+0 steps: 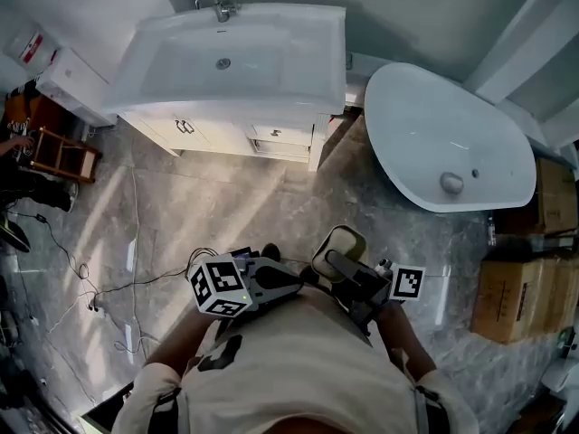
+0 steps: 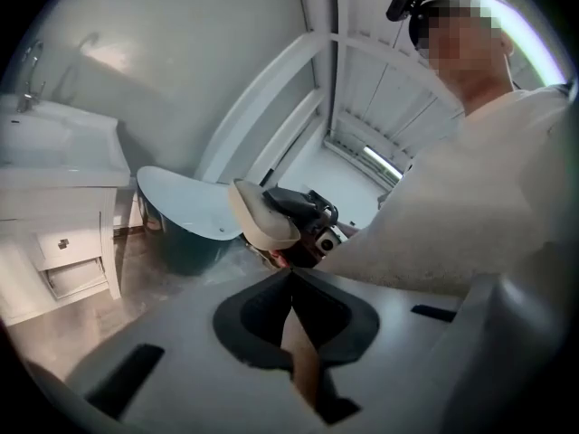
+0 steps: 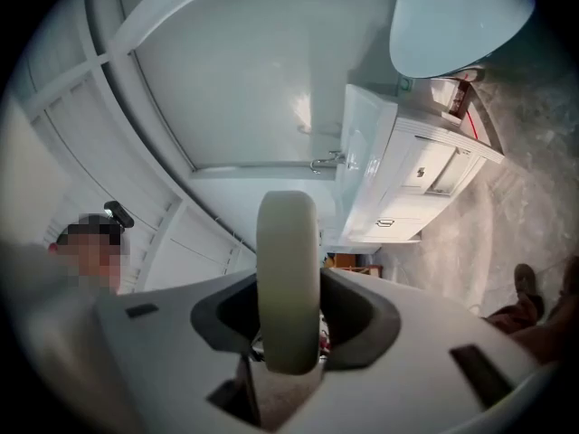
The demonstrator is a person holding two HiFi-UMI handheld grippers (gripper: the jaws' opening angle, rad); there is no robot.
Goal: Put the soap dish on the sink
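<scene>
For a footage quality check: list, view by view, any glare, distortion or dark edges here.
Head view: wide-angle lens bows the sink and bathtub; light streaks cross the glossy floor. Left gripper view: black round vignette, blown-out strip top right, soap dish sharp. Right gripper view: same vignette, sheen on the wall beyond the soap dish.

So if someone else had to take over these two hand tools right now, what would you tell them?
Left gripper: jaws together, nothing in them.
Right gripper: closed on the soap dish, which shows edge-on between the jaws.
Sink: some way ahead, on top of the white cabinet; no dish on it yet.
Done: the dish is in the grip.
Left: carry it over to the sink, set it down there and open the jaws.
</scene>
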